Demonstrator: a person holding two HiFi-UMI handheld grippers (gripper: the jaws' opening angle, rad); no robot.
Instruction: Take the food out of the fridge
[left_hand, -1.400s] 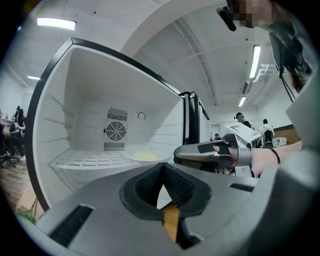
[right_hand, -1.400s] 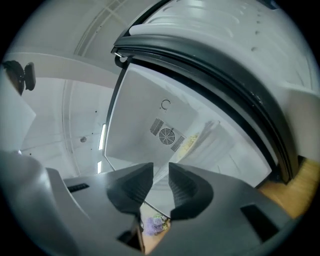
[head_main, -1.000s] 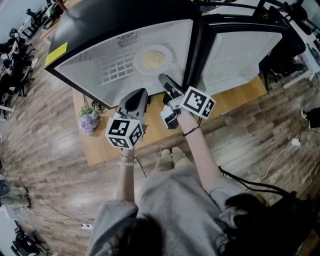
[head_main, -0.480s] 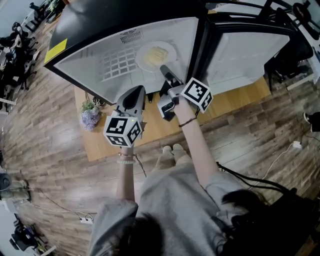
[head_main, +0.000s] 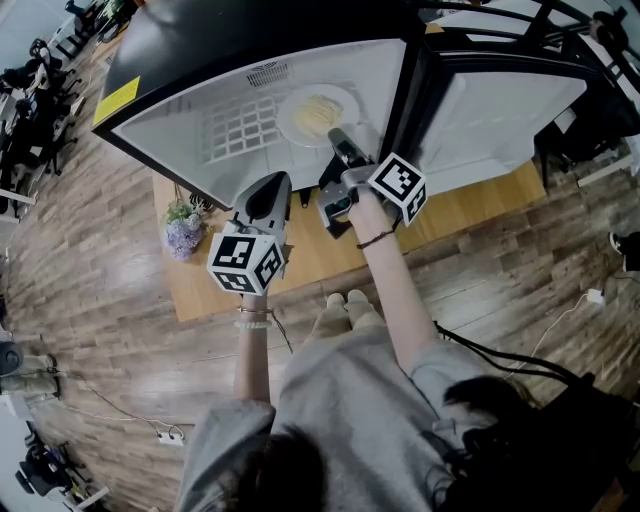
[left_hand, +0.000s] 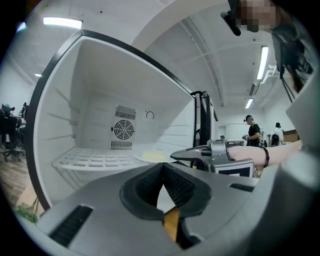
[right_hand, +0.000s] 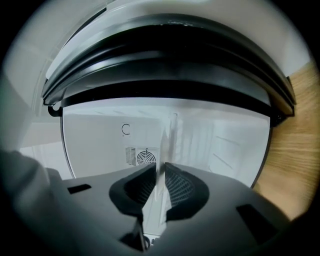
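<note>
A white plate (head_main: 300, 128) with pale yellow food (head_main: 315, 112) sits on the wire shelf (head_main: 235, 130) of the open fridge (head_main: 250, 50). My right gripper (head_main: 336, 137) reaches into the fridge at the plate's near edge. Its jaws are closing, and the plate rim (right_hand: 163, 142) stands edge-on between the pads (right_hand: 177, 182), which touch it. My left gripper (head_main: 273, 184) hangs just outside the fridge mouth, shut with nothing in it. From the left gripper (left_hand: 162, 167) view, the plate (left_hand: 150, 156) lies on the shelf with the right gripper (left_hand: 176, 156) at its rim.
The fridge stands on a low wooden table (head_main: 300, 262), its door (head_main: 500, 100) swung open to the right. A small bunch of purple flowers (head_main: 180, 240) is at the table's left end. Cables (head_main: 520, 370) run over the wood floor. People stand far behind (left_hand: 255, 132).
My right gripper has pushed further into the fridge, rolled, and come up to the plate's near edge. The left gripper has stayed where it was.
</note>
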